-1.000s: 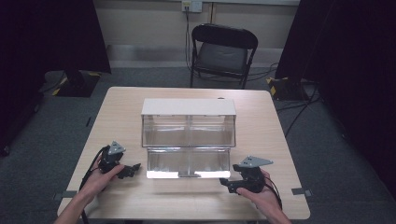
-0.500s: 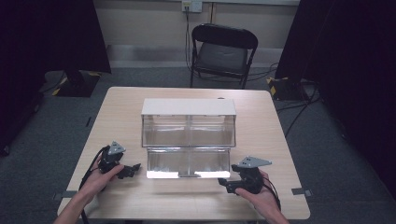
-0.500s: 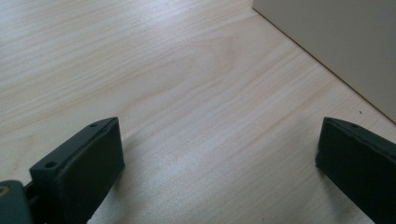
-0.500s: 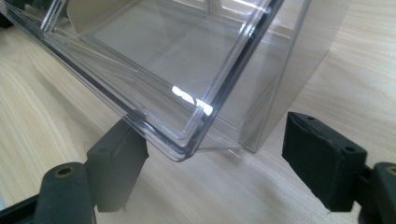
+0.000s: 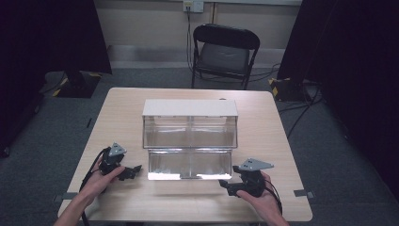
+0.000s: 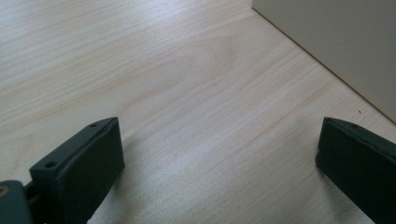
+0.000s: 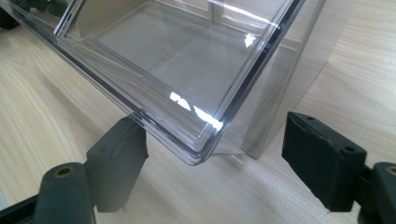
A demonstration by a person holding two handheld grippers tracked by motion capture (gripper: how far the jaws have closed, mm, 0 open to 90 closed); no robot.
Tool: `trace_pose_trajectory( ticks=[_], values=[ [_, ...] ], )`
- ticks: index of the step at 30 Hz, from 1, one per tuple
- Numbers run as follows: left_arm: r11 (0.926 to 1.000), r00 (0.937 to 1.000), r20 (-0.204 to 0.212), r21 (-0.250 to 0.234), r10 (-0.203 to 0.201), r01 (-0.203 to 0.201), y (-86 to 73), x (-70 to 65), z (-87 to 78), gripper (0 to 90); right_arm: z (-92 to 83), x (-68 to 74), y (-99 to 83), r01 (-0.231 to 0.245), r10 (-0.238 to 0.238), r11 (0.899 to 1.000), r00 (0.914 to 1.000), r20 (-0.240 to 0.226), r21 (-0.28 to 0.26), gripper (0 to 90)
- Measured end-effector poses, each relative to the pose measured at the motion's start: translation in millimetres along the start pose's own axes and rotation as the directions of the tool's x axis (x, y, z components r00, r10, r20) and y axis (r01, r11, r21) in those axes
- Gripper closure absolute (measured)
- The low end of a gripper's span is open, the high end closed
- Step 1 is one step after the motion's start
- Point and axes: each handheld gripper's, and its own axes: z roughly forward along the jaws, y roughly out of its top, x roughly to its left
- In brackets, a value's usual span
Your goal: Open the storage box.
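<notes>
A storage box (image 5: pixel 190 107) with a white top and clear walls stands mid-table. Its clear drawer (image 5: pixel 190 165) is pulled out toward me. My left gripper (image 5: pixel 136 170) rests on the table left of the drawer, pointing at it. In the left gripper view its jaws (image 6: pixel 219 163) stand wide apart over bare wood, with the box's pale side (image 6: pixel 336 42) at upper right. My right gripper (image 5: pixel 222 184) sits at the drawer's front right corner. In the right gripper view that corner of the drawer (image 7: pixel 177 60) lies between the open jaws (image 7: pixel 224 158), close to the left pad (image 7: pixel 119 154) and well apart from the right one.
The wooden table (image 5: pixel 141 108) has bare surface on both sides of the box and in front of the drawer. A black folding chair (image 5: pixel 225 52) stands beyond the far edge. Cables trail from both grippers toward me.
</notes>
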Motion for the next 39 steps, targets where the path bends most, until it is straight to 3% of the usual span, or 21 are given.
trace_pose_trajectory(
  ticks=[15, 34, 37, 39],
  values=[
    [1.0000, 1.0000, 0.003, -0.001, -0.005, 0.005, -0.1, -0.4, 0.1, 0.3, -3.6, 2.4, -0.4, 0.013, -0.013, 1.000, 0.9999, 0.010, -0.014, 21.7],
    [1.0000, 1.0000, 0.003, -0.001, -0.005, 0.005, -0.1, -0.4, 0.1, 0.3, -5.5, 7.8, -5.5, 0.020, -0.017, 0.998, 0.9984, 0.055, -0.055, 21.9],
    [1.0000, 1.0000, 0.003, -0.001, -0.005, 0.005, -0.1, -0.3, 0.1, 0.3, -8.4, 7.6, -4.9, 0.008, -0.006, 0.997, 0.9998, 0.019, -0.078, 19.8],
    [1.0000, 1.0000, 0.003, -0.001, -0.005, 0.005, -0.1, -0.3, 0.2, 0.3, -11.2, 9.3, -3.5, 0.020, -0.017, 0.996, 0.9995, 0.025, -0.091, 19.2]
  ],
)
